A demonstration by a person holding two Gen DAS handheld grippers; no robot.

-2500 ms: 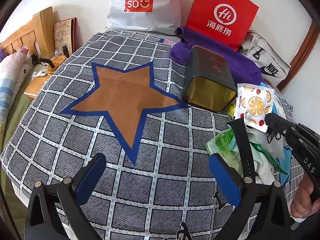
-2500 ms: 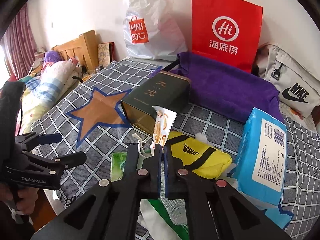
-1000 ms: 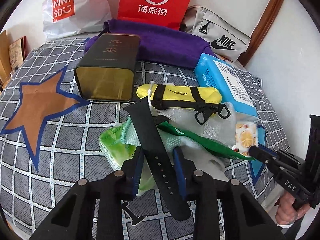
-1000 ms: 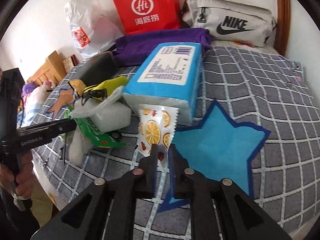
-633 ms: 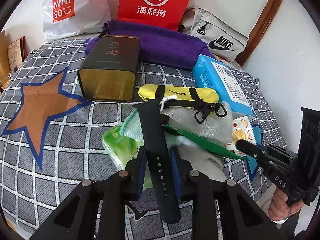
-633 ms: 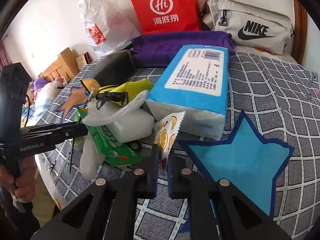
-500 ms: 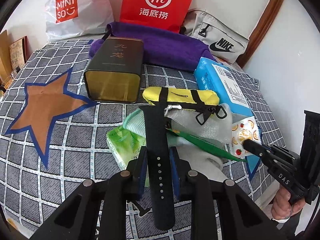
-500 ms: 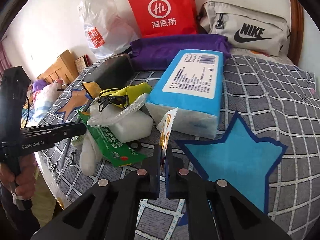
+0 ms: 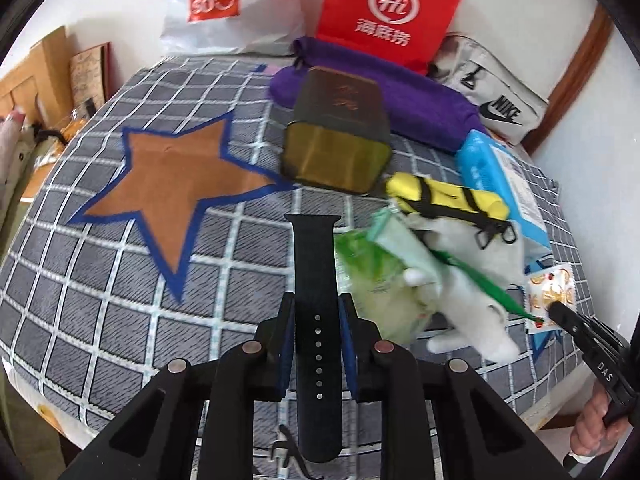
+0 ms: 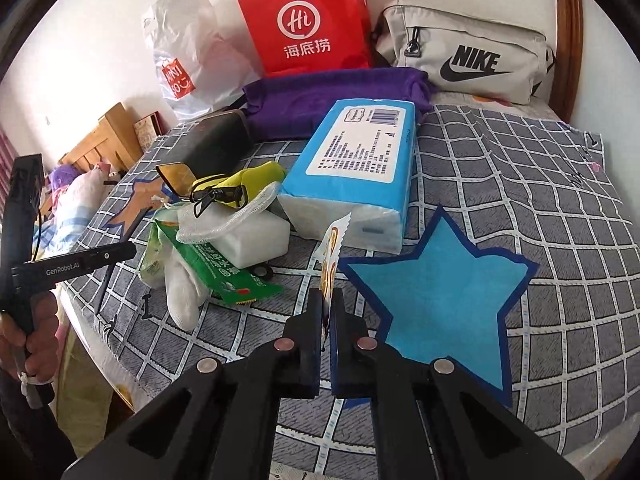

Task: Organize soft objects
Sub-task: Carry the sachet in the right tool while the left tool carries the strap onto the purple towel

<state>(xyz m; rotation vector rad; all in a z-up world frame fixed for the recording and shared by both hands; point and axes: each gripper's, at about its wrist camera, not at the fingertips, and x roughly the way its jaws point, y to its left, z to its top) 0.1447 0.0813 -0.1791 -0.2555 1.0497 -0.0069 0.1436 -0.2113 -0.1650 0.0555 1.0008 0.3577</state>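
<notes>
Left tongs [image 9: 316,332]: clamped on the black watch strap [image 9: 314,264], held above the checked cloth, just right of the brown star [image 9: 172,184].
Right tongs [image 10: 328,312]: pinched flat on the orange-print sachet [image 10: 330,256], at the blue star [image 10: 436,296]'s left edge.
Doing it well: keep both grips firm; lower each piece flat onto its star.
Room: both stars bare; the glove-and-packet pile [image 10: 200,256] crowds between them; the cloth's near edge drops off close below both tongs.
</notes>
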